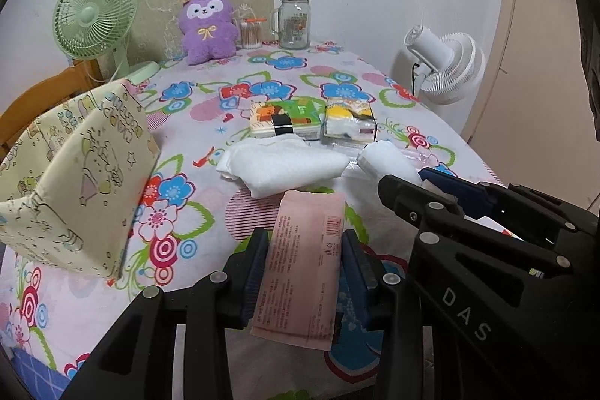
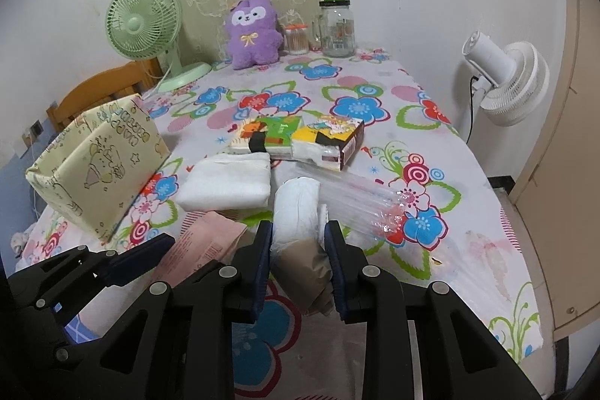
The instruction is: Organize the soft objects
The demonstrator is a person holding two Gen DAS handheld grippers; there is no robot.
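My left gripper [image 1: 304,242] is shut on a flat pink packet [image 1: 300,268], held just above the flowered table. My right gripper [image 2: 298,237] is shut on a white and brown soft roll [image 2: 298,231]; the roll's white end [image 1: 390,162] shows past the right gripper in the left wrist view. A folded white cloth [image 1: 281,165] lies in the middle, also seen in the right wrist view [image 2: 227,184]. Two tissue packs [image 1: 285,119] [image 1: 350,120] lie behind it. A cream fabric box [image 1: 75,175] stands open at the left, also in the right wrist view [image 2: 101,167]. A purple plush [image 1: 210,25] sits at the back.
A green fan [image 1: 93,17] stands back left, a white fan [image 1: 446,62] off the right edge. A glass jar [image 1: 294,21] and a cotton swab tub [image 1: 252,32] stand at the back. A clear plastic wrapper [image 2: 360,201] lies right of the roll. A wooden chair [image 2: 101,89] is left.
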